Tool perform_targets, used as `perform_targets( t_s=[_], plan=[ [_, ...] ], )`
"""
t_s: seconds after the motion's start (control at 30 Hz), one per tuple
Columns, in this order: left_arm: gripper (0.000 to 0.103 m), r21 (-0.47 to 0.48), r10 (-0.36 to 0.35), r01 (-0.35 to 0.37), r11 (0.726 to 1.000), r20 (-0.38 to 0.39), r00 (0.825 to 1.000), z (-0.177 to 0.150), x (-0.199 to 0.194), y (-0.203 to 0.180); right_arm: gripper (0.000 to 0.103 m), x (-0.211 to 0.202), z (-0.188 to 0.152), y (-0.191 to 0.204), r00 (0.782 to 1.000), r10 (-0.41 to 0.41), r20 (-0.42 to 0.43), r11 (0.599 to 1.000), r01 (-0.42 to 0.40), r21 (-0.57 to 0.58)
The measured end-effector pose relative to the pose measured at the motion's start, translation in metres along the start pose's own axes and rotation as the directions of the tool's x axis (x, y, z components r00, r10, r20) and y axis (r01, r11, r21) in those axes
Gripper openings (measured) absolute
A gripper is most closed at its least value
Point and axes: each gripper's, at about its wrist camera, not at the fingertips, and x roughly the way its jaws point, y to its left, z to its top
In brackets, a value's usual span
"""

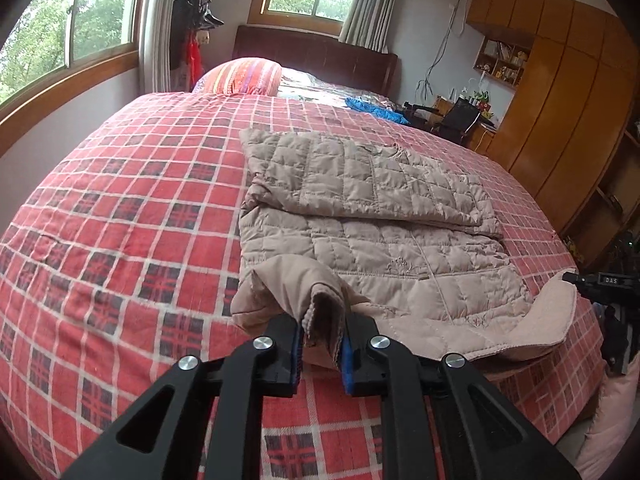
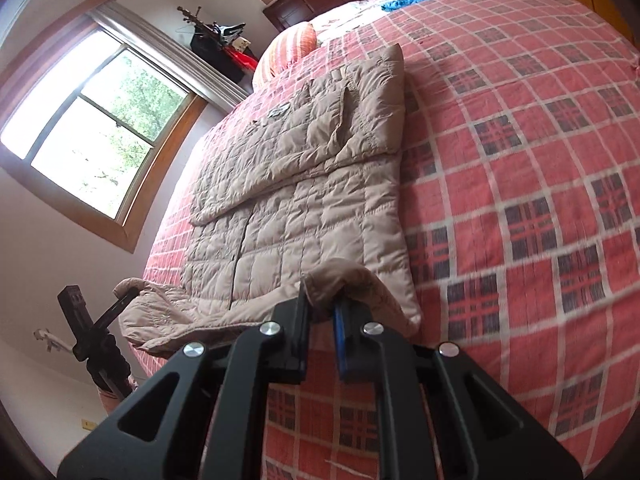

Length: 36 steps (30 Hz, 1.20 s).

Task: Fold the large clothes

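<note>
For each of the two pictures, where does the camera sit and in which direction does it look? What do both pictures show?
Left wrist view: it sits on the left gripper at the near edge of the bed and looks along it toward the headboard; its black fingers pinch the quilted beige jacket.
Right wrist view: it sits on the right gripper, rolled sideways, and looks up the bed; its fingers pinch the jacket's near edge.
Both views show the jacket, the red plaid bedspread, the striped pillow and the other gripper.
</note>
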Motion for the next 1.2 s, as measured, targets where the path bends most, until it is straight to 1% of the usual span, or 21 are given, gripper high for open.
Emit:
perform_targets(
  t_s=[0.1, 0.2, 0.33, 0.47, 0.57, 0.77, 0.9, 0.93, 0.97, 1.0, 1.03, 1.07, 1.1, 1.13, 1.2],
  plan=[
    [0.015, -0.006, -0.011, 0.011, 1.000, -0.013, 1.000, 0.013, 0.013, 0.003, 0.009, 0.012, 0.016, 0.000, 1.000, -0.021, -0.020, 1.000, 0.021, 0.013],
    [0.015, -0.031, -0.011, 0.010, 0.999, -0.028, 1.000, 0.024, 0.029, 0.010, 0.009, 0.025, 0.030, 0.000, 0.999, -0.038, -0.039, 0.999, 0.039, 0.012],
    [0.015, -0.093, -0.019, 0.014, 0.996, -0.051, 0.999, 0.038, 0.056, 0.023, 0.009, 0.047, 0.053, -0.009, 0.997, -0.036, -0.068, 0.998, 0.039, 0.043],
    [0.016, -0.167, -0.011, -0.007, 0.986, -0.104, 0.995, 0.051, 0.092, 0.036, 0.009, 0.066, 0.075, -0.020, 0.996, -0.022, -0.082, 0.997, 0.028, 0.069],
    [0.016, -0.196, 0.003, -0.032, 0.980, -0.143, 0.990, 0.056, 0.114, 0.041, 0.009, 0.078, 0.086, -0.029, 0.995, -0.023, -0.100, 0.995, 0.033, 0.095],
    [0.018, -0.233, -0.008, -0.036, 0.972, -0.187, 0.982, 0.055, 0.144, 0.049, 0.009, 0.094, 0.089, -0.042, 0.989, -0.056, -0.140, 0.987, 0.076, 0.139],
    [0.023, -0.263, -0.052, -0.001, 0.965, -0.196, 0.979, 0.055, 0.145, 0.056, 0.012, 0.096, 0.086, -0.042, 0.987, -0.073, -0.142, 0.987, 0.092, 0.131],
    [0.027, -0.272, -0.070, 0.015, 0.962, -0.194, 0.978, 0.055, 0.142, 0.057, 0.016, 0.095, 0.086, -0.040, 0.988, -0.073, -0.139, 0.988, 0.091, 0.128],
    [0.030, -0.283, -0.093, 0.036, 0.958, -0.191, 0.977, 0.056, 0.136, 0.059, 0.022, 0.092, 0.086, -0.039, 0.989, -0.069, -0.133, 0.988, 0.086, 0.129],
    [0.035, -0.291, -0.116, 0.059, 0.955, -0.184, 0.976, 0.057, 0.130, 0.061, 0.026, 0.086, 0.085, -0.036, 0.991, -0.062, -0.120, 0.989, 0.077, 0.130],
    [0.041, -0.298, -0.139, 0.082, 0.951, -0.176, 0.975, 0.059, 0.125, 0.064, 0.039, 0.079, 0.084, -0.035, 0.993, -0.049, -0.106, 0.989, 0.063, 0.133],
    [0.044, -0.308, -0.171, 0.114, 0.945, -0.163, 0.972, 0.060, 0.115, 0.067, 0.058, 0.073, 0.083, -0.033, 0.995, -0.039, -0.097, 0.990, 0.052, 0.134],
    [0.049, -0.317, -0.195, 0.139, 0.938, -0.152, 0.969, 0.061, 0.108, 0.069, 0.063, 0.063, 0.082, -0.031, 0.997, -0.036, -0.066, 0.991, 0.045, 0.125],
    [0.051, -0.324, -0.216, 0.163, 0.932, -0.137, 0.967, 0.061, 0.099, 0.072, 0.063, 0.056, 0.081, -0.028, 0.998, -0.046, -0.043, 0.992, 0.051, 0.113],
    [0.054, -0.311, -0.199, 0.158, 0.937, -0.105, 0.974, 0.062, 0.081, 0.077, 0.063, 0.041, 0.077, -0.026, 1.000, -0.028, -0.015, 0.995, 0.029, 0.099]
  ],
)
